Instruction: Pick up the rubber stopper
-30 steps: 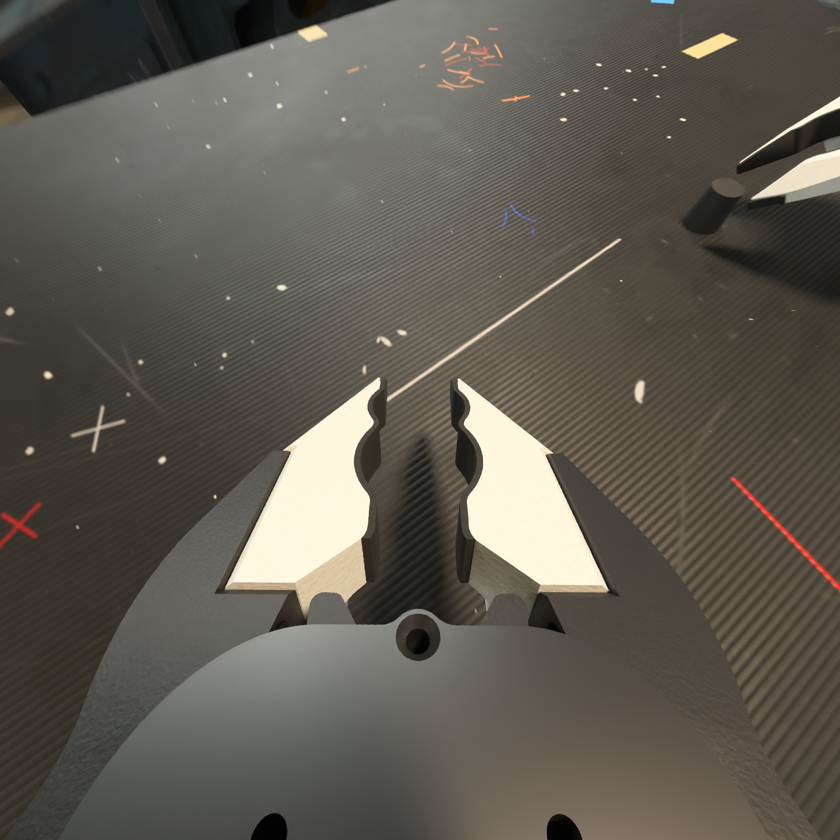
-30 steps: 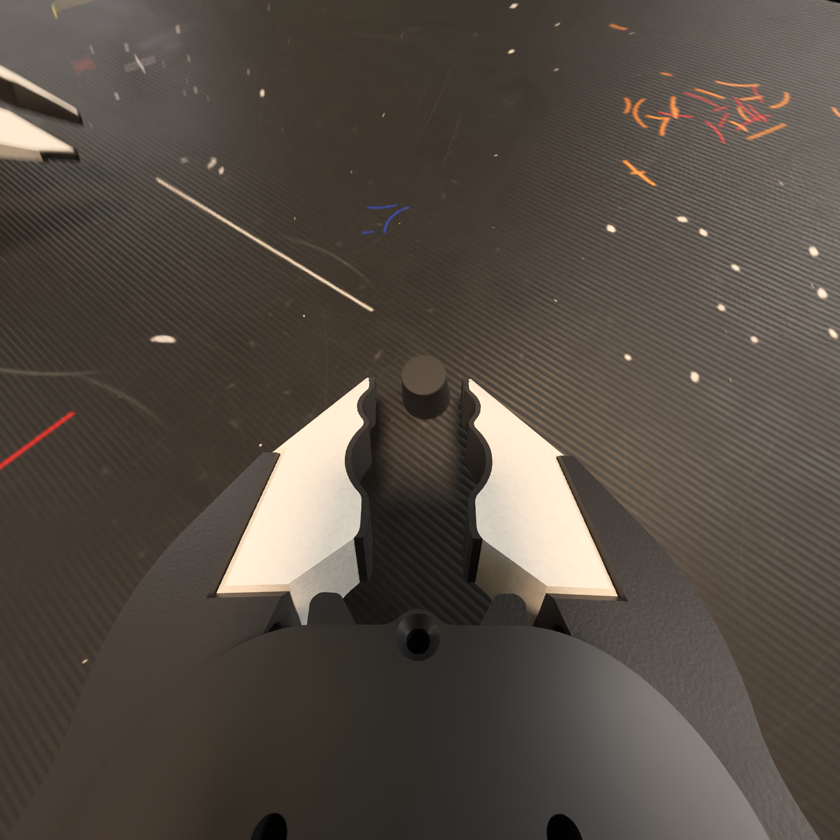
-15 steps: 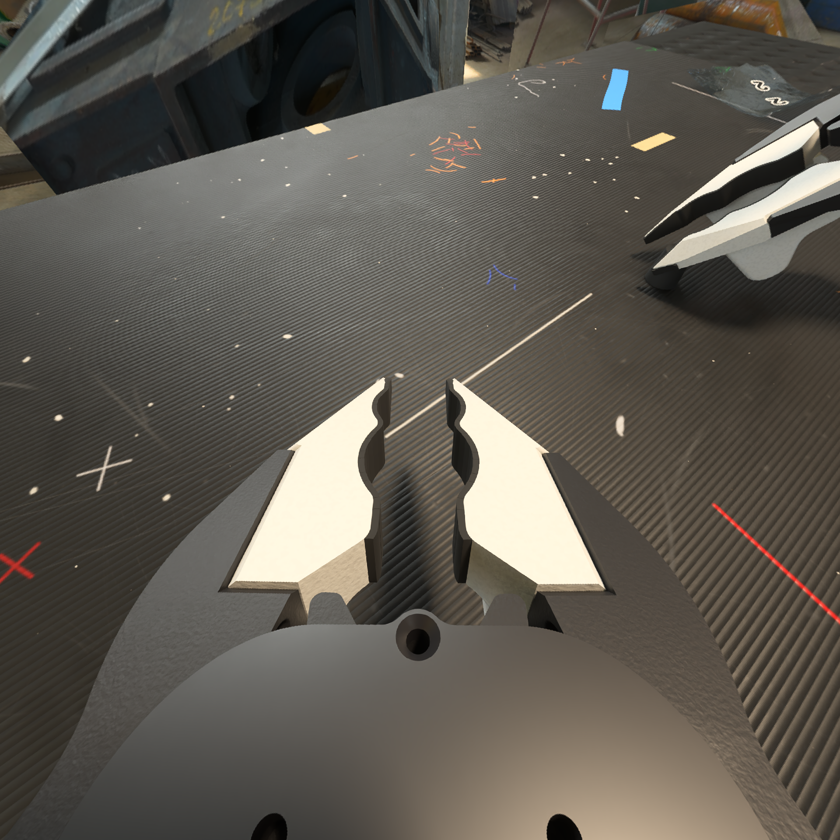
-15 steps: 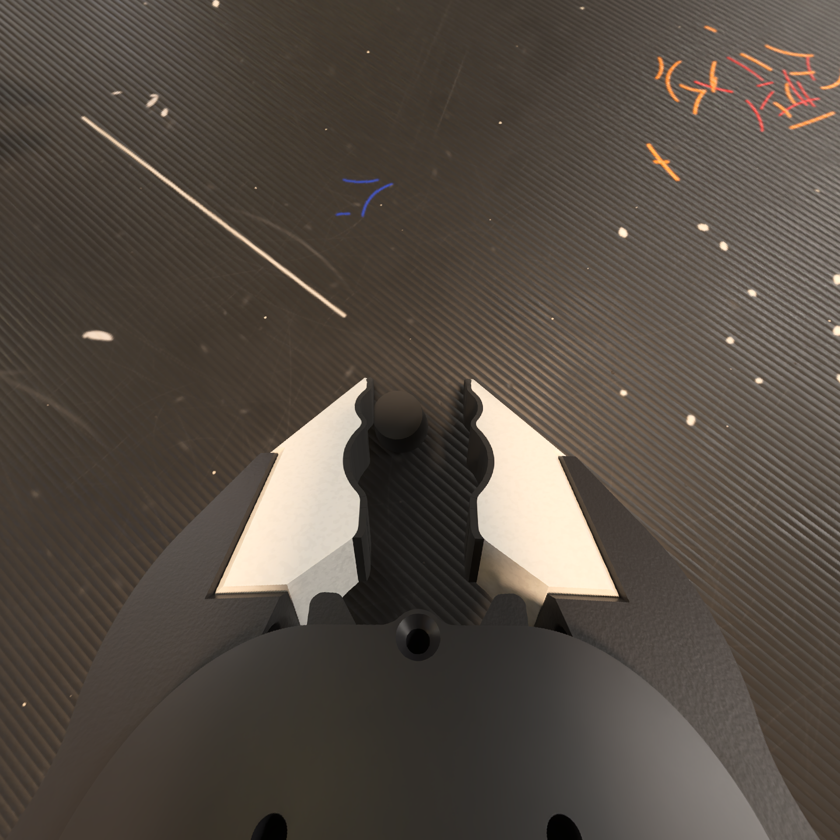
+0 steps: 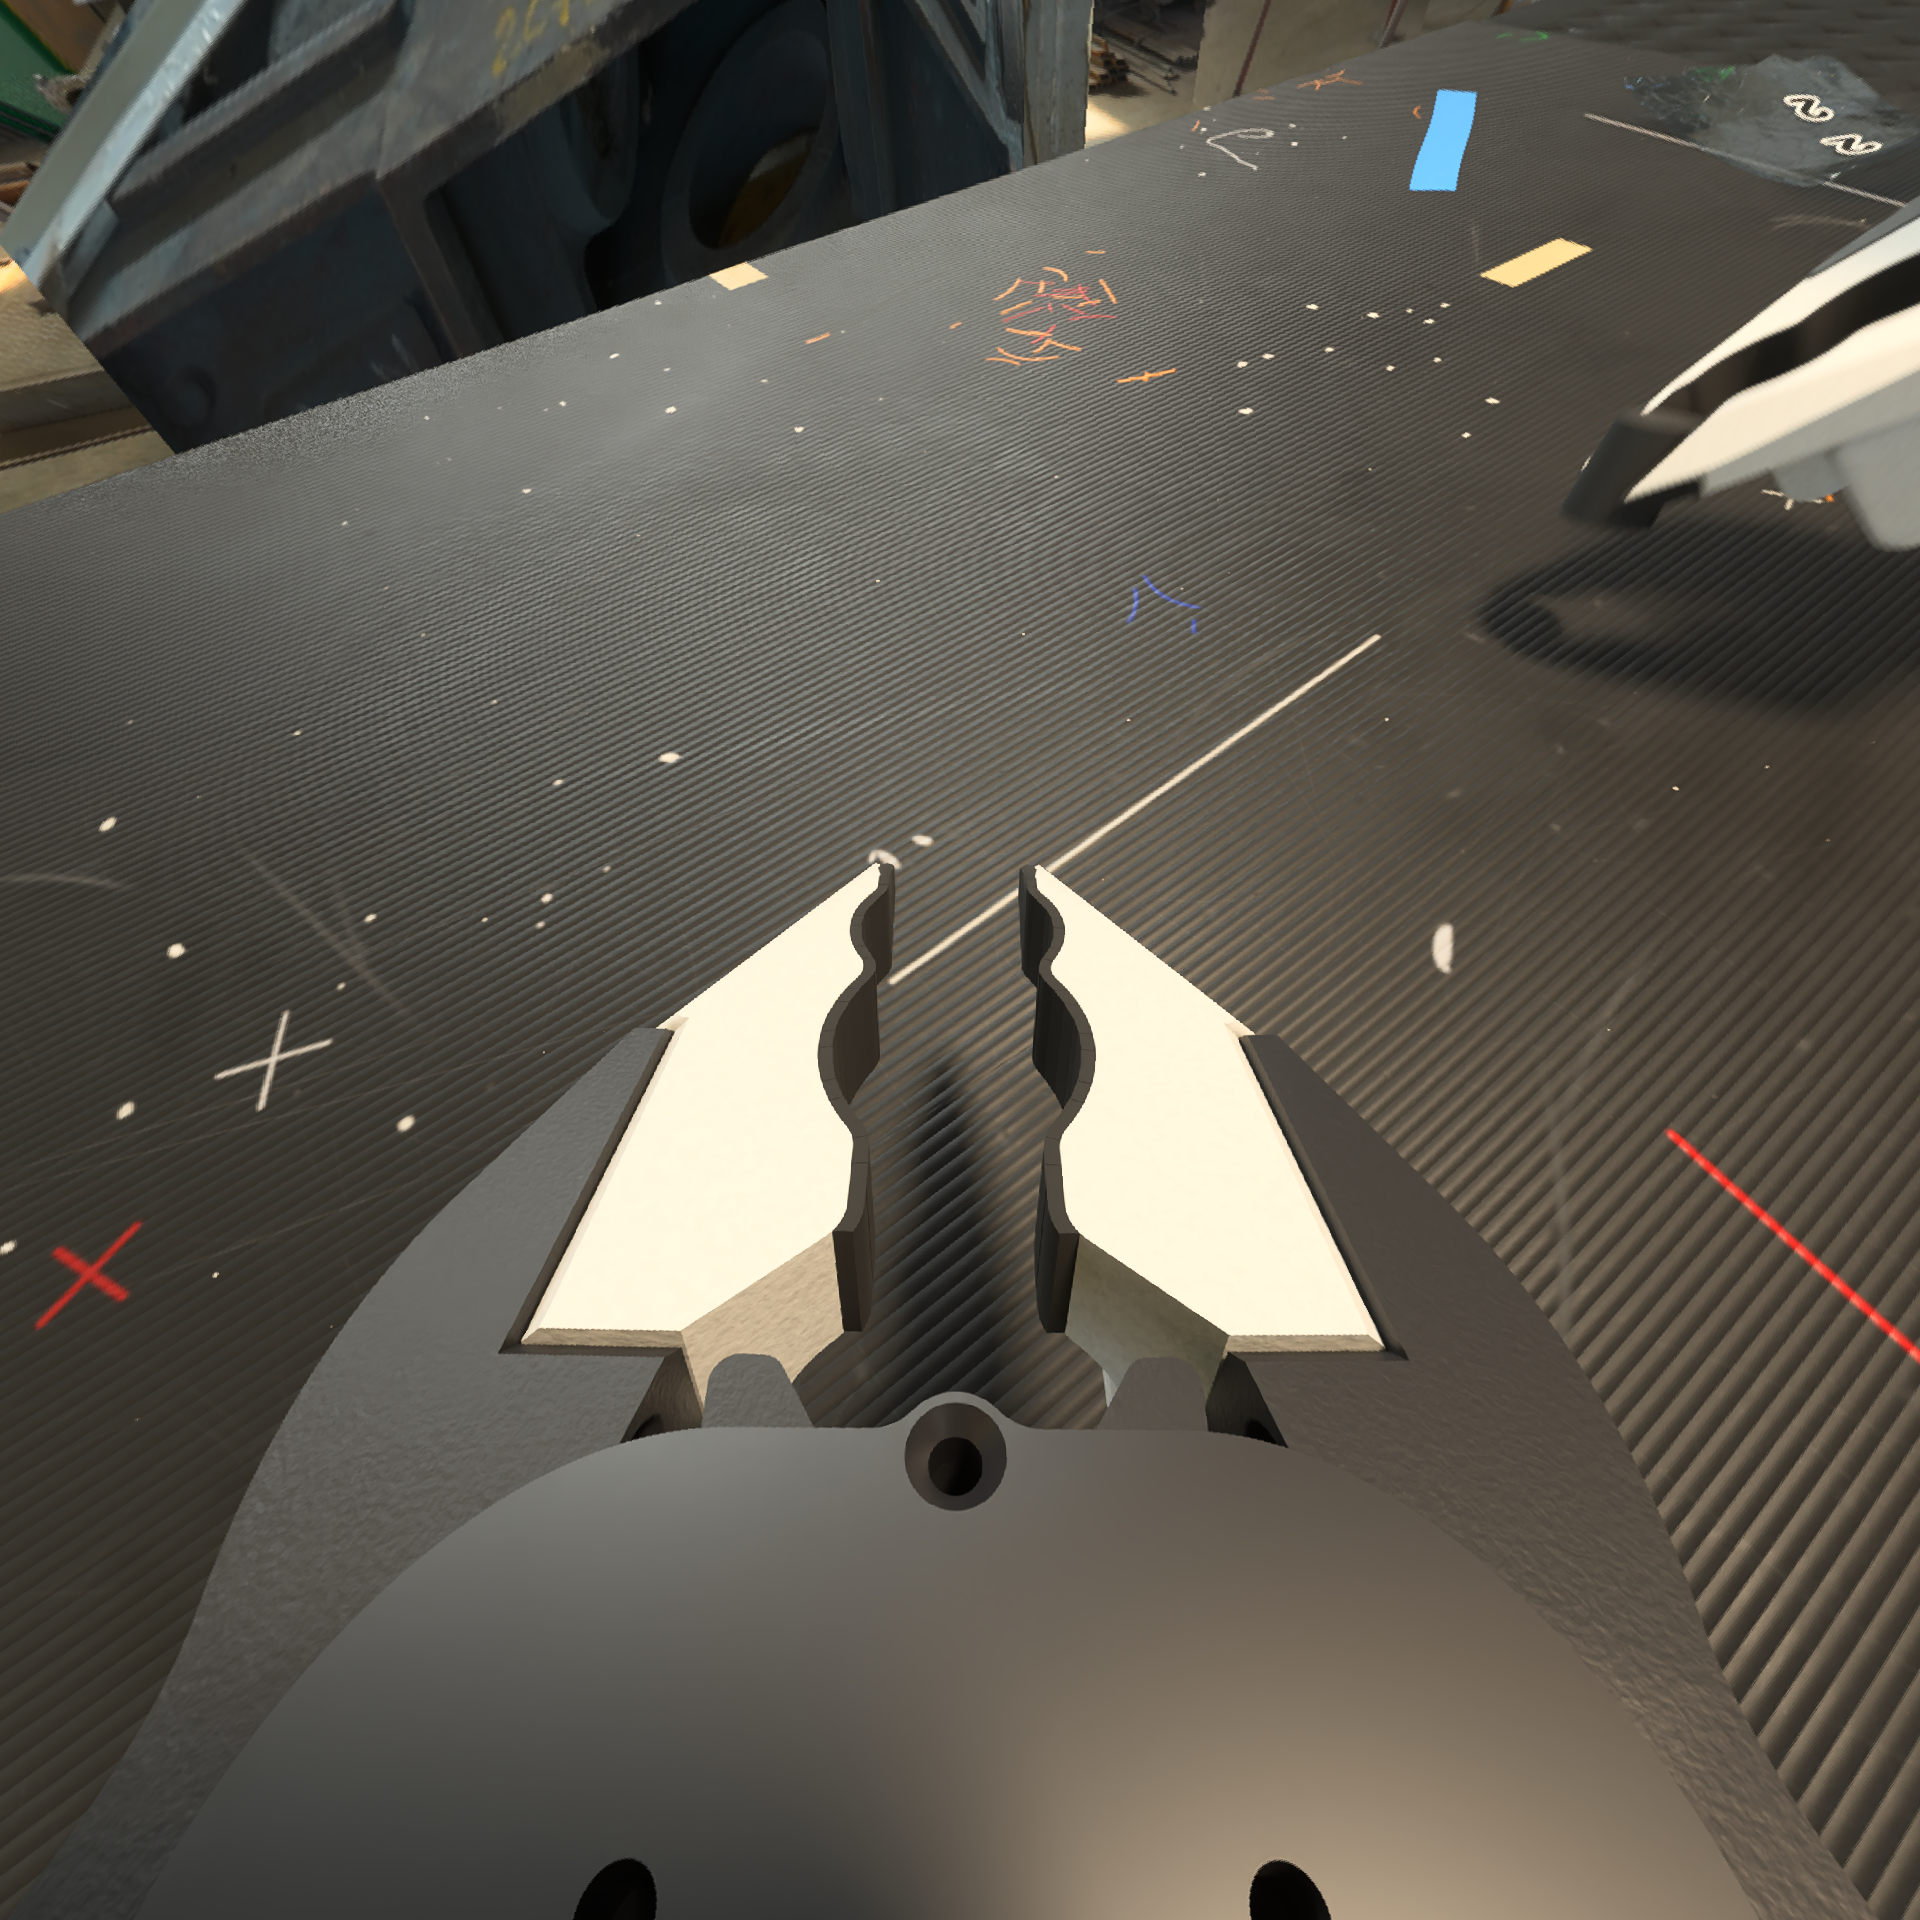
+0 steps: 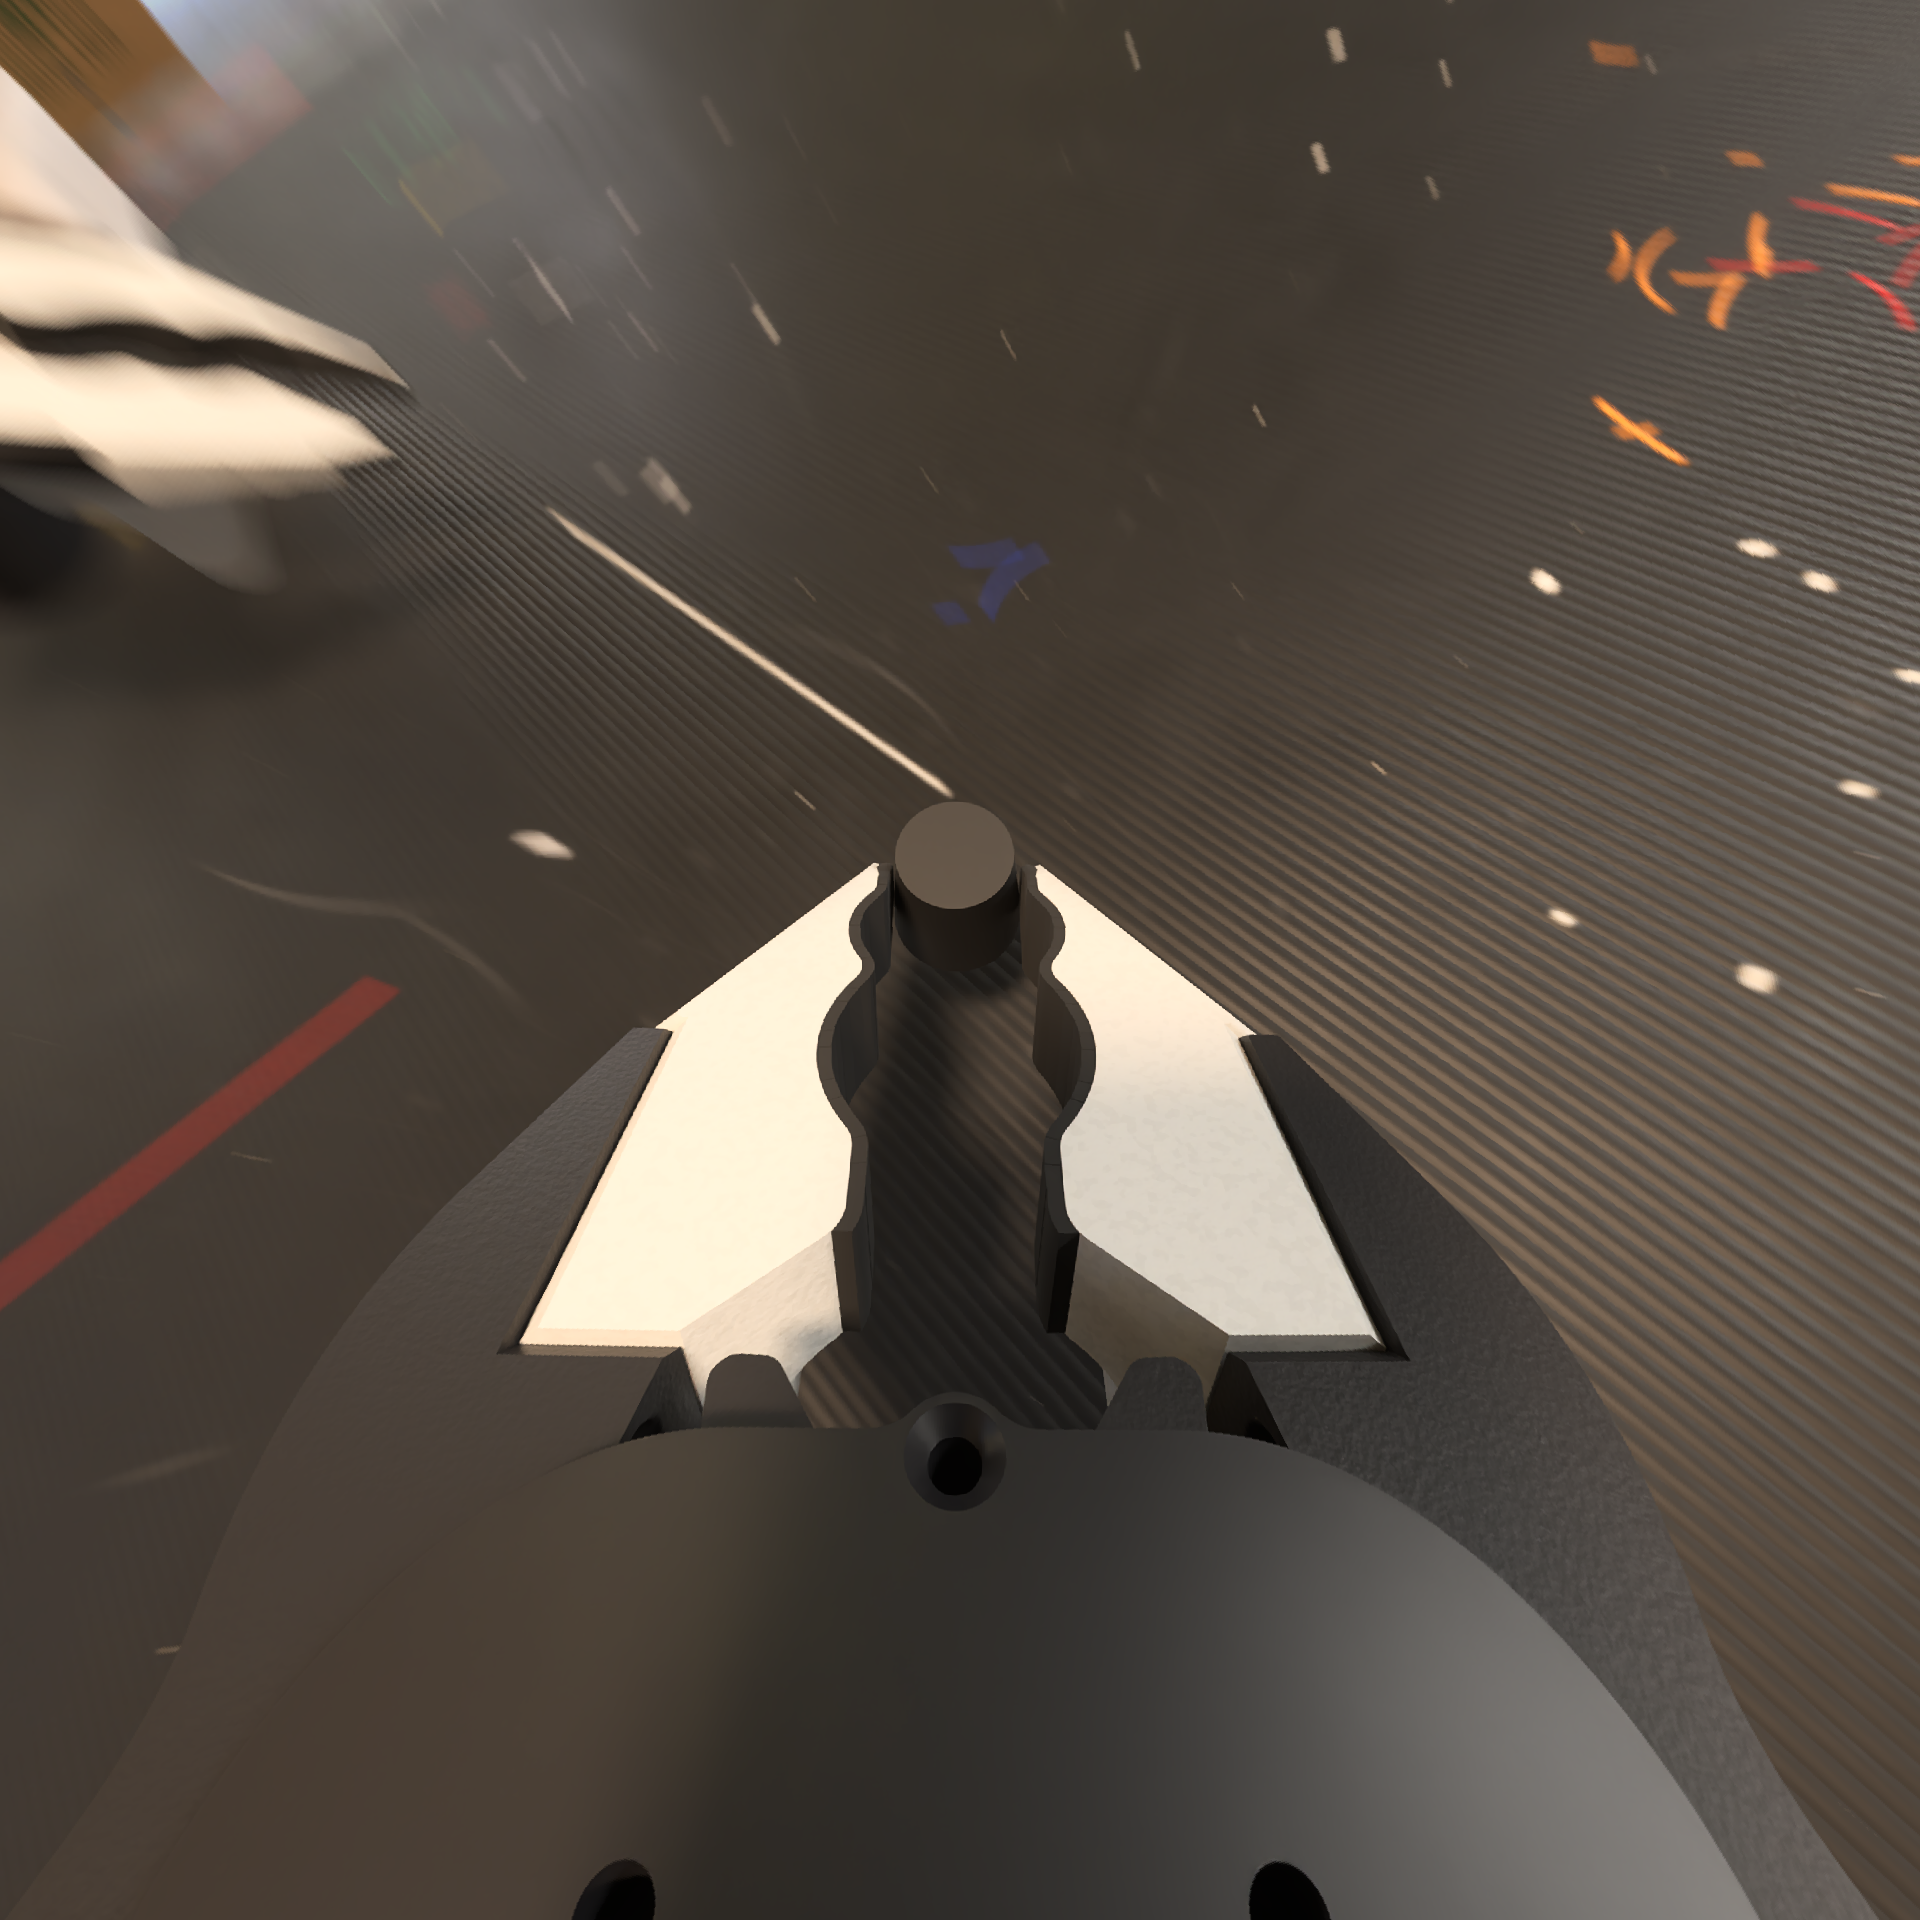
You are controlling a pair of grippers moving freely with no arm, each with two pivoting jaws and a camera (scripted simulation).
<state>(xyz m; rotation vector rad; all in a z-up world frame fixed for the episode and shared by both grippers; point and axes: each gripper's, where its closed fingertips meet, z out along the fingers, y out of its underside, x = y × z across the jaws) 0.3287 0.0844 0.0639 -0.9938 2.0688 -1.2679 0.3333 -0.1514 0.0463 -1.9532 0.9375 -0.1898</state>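
Right tool (image 6: pixel 956 883): closed down on the rubber stopper (image 6: pixel 954 899), which sits pinched between the two fingertips at frame centre of the right wrist view; flat top facing up, dark cylinder body touching both inner pads.
Stopper, second sighting: in the left wrist view it shows as a dark stub (image 5: pixel 1610 478) at the tips of the right tool, right edge of the frame, upper third.
Stopper height: a shadow lies on the tabletop (image 5: pixel 727 623) below and apart from it, so it looks clear of the surface. Judgement, not certain.
Left tool (image 5: pixel 956 883): jaws partly parted, nothing between them, only tabletop showing in the gap. Well apart from the stopper.
Image quality: background of the right wrist view is streaked with blur; the stopper and fingers are sharp.
Step in hand: grip made, lift phase.
Next move: raise straight up and keep the squeeze constant; hold is at the very fingertips only, so tilt or a jerk could let the stopper slip out.
Left tool role: none needed, keep away.
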